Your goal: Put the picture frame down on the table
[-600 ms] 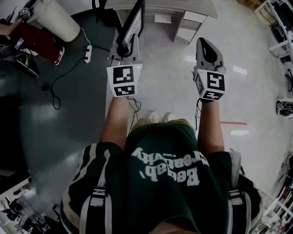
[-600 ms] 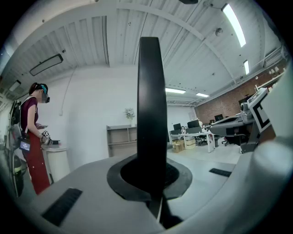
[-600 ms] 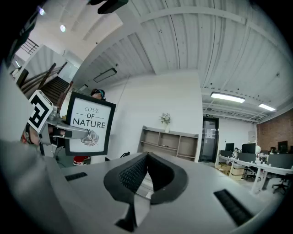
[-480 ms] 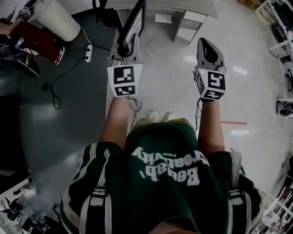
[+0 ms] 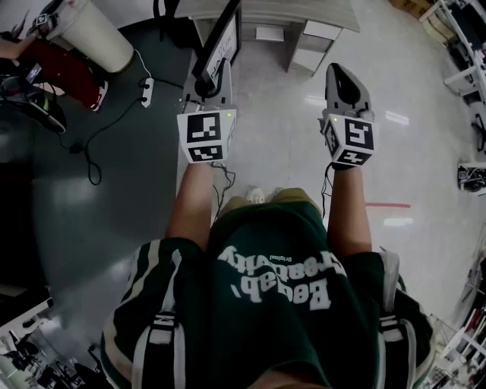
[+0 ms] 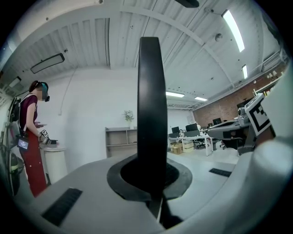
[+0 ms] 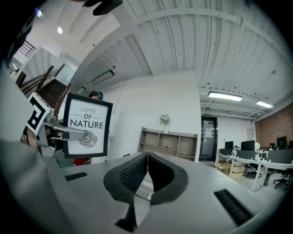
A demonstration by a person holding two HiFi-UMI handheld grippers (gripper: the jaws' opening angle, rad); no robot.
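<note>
The picture frame (image 5: pixel 220 34) is black and shows edge-on in the head view, standing up out of my left gripper (image 5: pixel 206 82). In the left gripper view its dark edge (image 6: pixel 152 109) rises straight between the jaws, which are shut on it. From the right gripper view I see the frame's face (image 7: pixel 87 125), white with the words "LOVE OF NATURE", held upright in the air by the left gripper (image 7: pixel 57 132). My right gripper (image 5: pixel 345 80) is level with it to the right, its pads (image 7: pixel 137 172) pressed together with nothing between them. A grey table top (image 5: pixel 304 11) lies ahead.
A person in red (image 5: pixel 64 68) stands by a white round pedestal (image 5: pixel 95 30) at the far left. Cables and a power strip (image 5: pixel 144 87) trail over the floor there. White boxes (image 5: pixel 311 45) sit under the table. Racks (image 5: pixel 471 83) line the right edge.
The person's shoes have slid further under the body, as if stepping forward. Both grippers keep nearly the same pose, the left still gripping the frame.
</note>
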